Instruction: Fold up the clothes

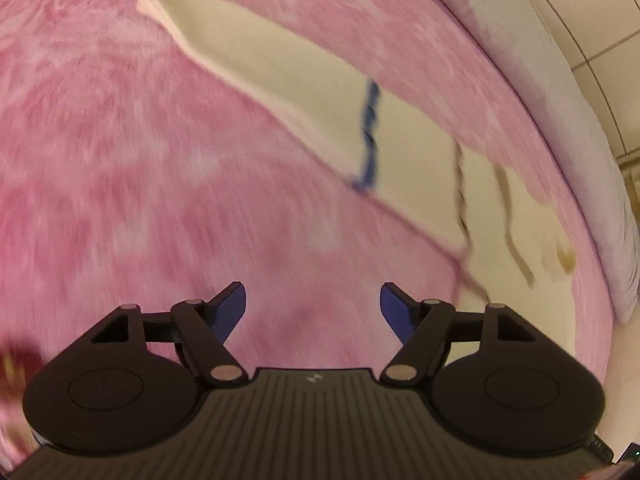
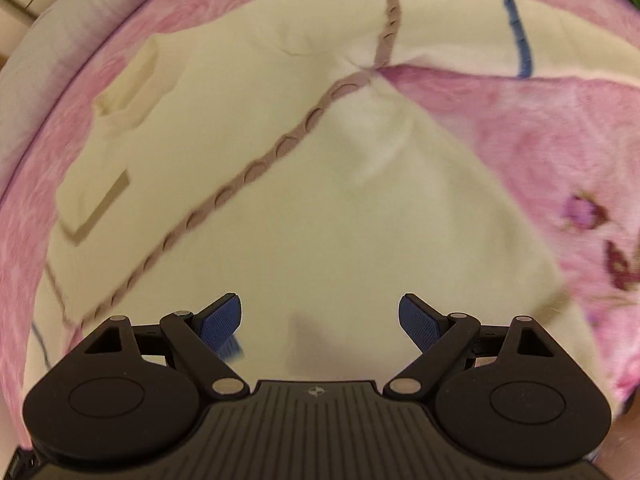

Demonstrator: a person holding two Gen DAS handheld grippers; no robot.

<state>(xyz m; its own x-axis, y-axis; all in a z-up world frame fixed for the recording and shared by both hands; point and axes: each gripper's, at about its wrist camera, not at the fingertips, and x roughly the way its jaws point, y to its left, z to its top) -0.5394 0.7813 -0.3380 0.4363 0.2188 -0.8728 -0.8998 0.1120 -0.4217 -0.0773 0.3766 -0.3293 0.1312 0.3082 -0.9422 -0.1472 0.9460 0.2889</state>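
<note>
The cream garment (image 2: 304, 208) is spread flat on a pink fleecy blanket (image 2: 520, 132), and in the right wrist view it fills most of the picture just in front of the right gripper (image 2: 320, 316). The jaws of this gripper are spread wide, with nothing held between the blue pads (image 2: 222, 320), and the cloth is seen directly under and ahead of them. A brown patterned stripe (image 2: 280, 148) is drawn across the garment from the lower left up to a gathered point near the middle, and a folded cuff or collar (image 2: 128, 88) is seen further away at the upper left. A blue stripe (image 2: 520, 36) is visible on the far part at the upper right. In the left wrist view, the left gripper (image 1: 313, 308) is held over the bare blanket (image 1: 140, 160); its jaws are also spread apart and empty. Further ahead and to the right, a long sleeve-like part of the garment (image 1: 280, 64) is stretched diagonally, marked with a blue stripe (image 1: 370, 136). Beyond the blanket edge a pale bedding border (image 1: 540, 80) is seen. The left view is blurred.
</note>
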